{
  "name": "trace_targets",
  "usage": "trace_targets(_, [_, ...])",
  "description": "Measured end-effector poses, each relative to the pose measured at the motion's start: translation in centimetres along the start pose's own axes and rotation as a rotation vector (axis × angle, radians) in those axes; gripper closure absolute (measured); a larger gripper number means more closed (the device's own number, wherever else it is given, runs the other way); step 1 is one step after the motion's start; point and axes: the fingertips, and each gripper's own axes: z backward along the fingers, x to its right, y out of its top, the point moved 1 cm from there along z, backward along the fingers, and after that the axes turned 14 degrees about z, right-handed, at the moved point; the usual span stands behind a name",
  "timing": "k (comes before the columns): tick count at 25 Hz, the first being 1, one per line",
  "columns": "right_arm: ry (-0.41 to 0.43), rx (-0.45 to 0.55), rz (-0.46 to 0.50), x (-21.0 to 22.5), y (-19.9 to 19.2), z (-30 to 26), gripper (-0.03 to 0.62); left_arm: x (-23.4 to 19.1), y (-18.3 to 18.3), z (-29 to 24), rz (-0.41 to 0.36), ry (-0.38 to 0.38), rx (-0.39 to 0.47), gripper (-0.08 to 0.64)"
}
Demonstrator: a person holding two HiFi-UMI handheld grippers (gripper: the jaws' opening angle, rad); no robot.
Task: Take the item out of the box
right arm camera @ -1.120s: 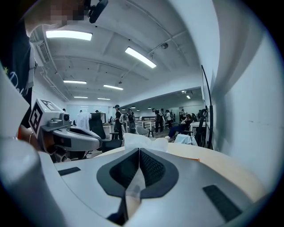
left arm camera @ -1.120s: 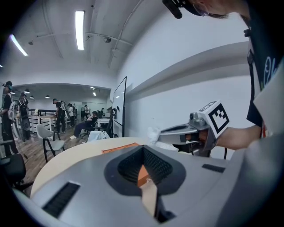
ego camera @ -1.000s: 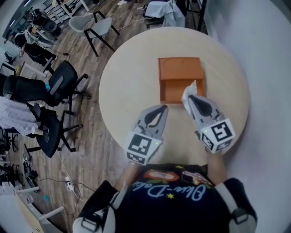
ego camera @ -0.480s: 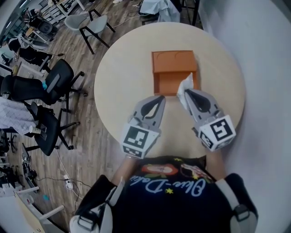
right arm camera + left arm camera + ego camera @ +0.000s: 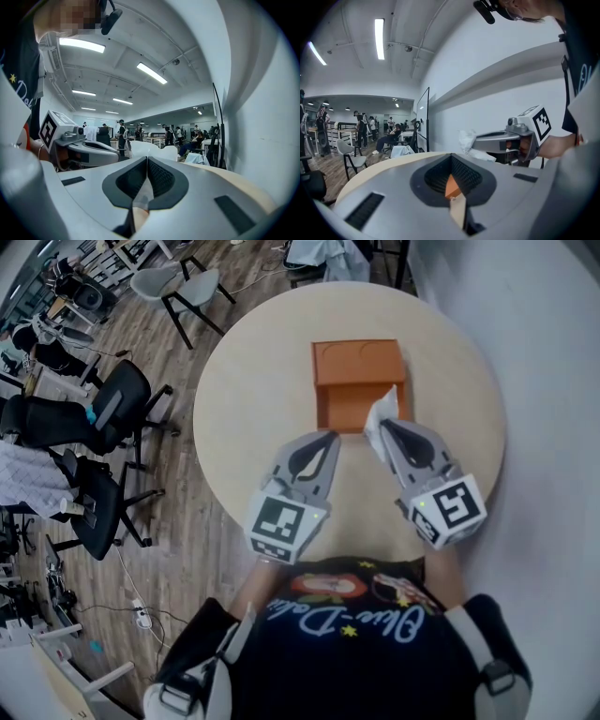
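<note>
An open orange box lies on the round beige table. Its lid half is far and its tray half near. My right gripper hangs over the box's near right corner, shut on a crumpled white item, which sticks up past the jaw tips. That white item also shows just beyond my shut jaws in the right gripper view. My left gripper hovers near the box's front edge, jaws together and holding nothing. In the left gripper view, the right gripper carries the white item.
Black office chairs and grey chairs stand on the wood floor left of the table. A white wall runs close along the table's right side. People sit and stand far back in the room.
My right gripper has drawn the white item back from over the box's tray to its near edge. Both grippers sit a little closer to the person; the left one stays shut.
</note>
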Motion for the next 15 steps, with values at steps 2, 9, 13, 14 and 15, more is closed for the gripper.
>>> trace_targets(2, [0.001, 0.003, 0.0, 0.08, 0.19, -0.09, 0.591, -0.06, 0.12, 0.0, 0.004, 0.001, 0.001, 0.575])
trace_targets(9, [-0.001, -0.001, 0.003, -0.15, 0.44, -0.27, 0.591, -0.28, 0.15, 0.25, 0.008, -0.001, 0.0, 0.575])
trace_targets(13, [-0.001, -0.013, 0.007, -0.25, -0.15, 0.24, 0.591, 0.15, -0.18, 0.2, 0.007, -0.003, -0.001, 0.575])
trace_targets(14, [-0.001, -0.016, 0.006, -0.22, -0.25, 0.35, 0.591, 0.24, -0.23, 0.17, 0.008, -0.003, -0.001, 0.575])
trace_targets(15, [-0.001, -0.017, 0.006, -0.19, -0.26, 0.36, 0.591, 0.25, -0.21, 0.15, 0.008, -0.003, -0.001, 0.575])
